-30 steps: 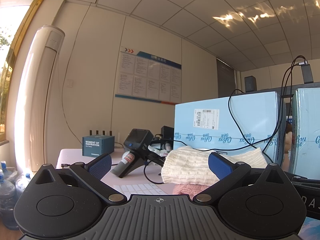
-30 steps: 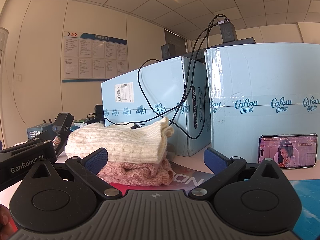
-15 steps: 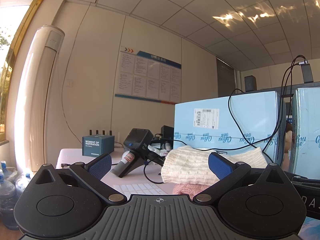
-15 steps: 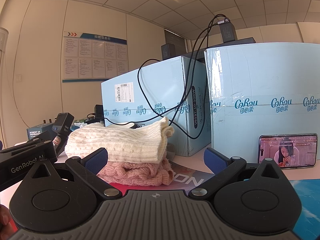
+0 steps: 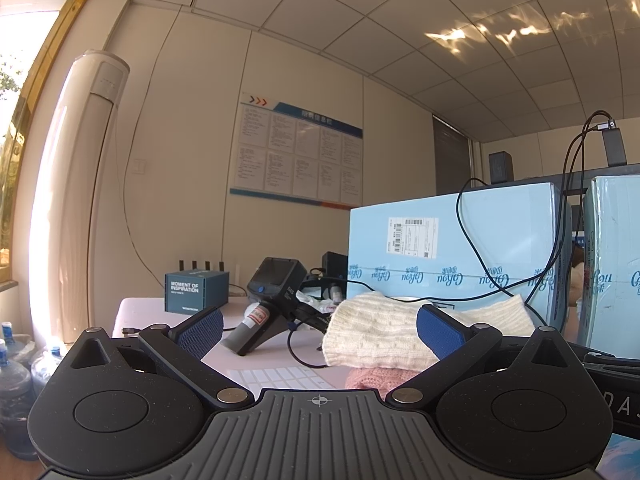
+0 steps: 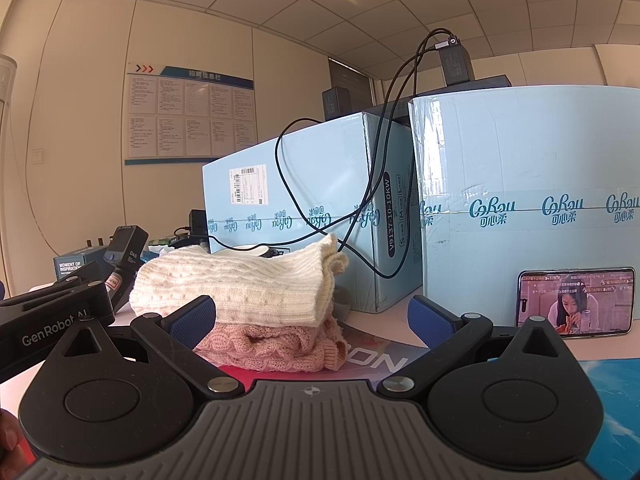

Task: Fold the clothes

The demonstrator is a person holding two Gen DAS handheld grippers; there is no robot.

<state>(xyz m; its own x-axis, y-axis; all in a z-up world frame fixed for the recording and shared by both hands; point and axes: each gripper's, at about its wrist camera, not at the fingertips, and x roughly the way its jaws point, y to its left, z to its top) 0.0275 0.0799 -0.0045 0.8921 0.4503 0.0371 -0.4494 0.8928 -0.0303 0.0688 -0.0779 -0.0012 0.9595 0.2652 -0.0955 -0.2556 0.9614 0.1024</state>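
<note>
The pink sweater [image 6: 276,344] lay mostly hidden under the cream sweater [image 6: 240,288], and in the left wrist view only a sliver of it [image 5: 372,378] showed behind the left gripper's body. The notice board's [image 6: 190,114] print was too small to read. The phone [image 6: 576,304] had its lower edge covered by the right gripper's body. The right-hand blue carton [image 6: 532,184] was cut off by the picture's edge. A fingertip [image 6: 8,438] barely showed at the left border.

Both wrist cameras sit low, side by side, facing level across the table; each frames the nearby stacked cream sweater [image 5: 384,332] [image 6: 240,284].
</note>
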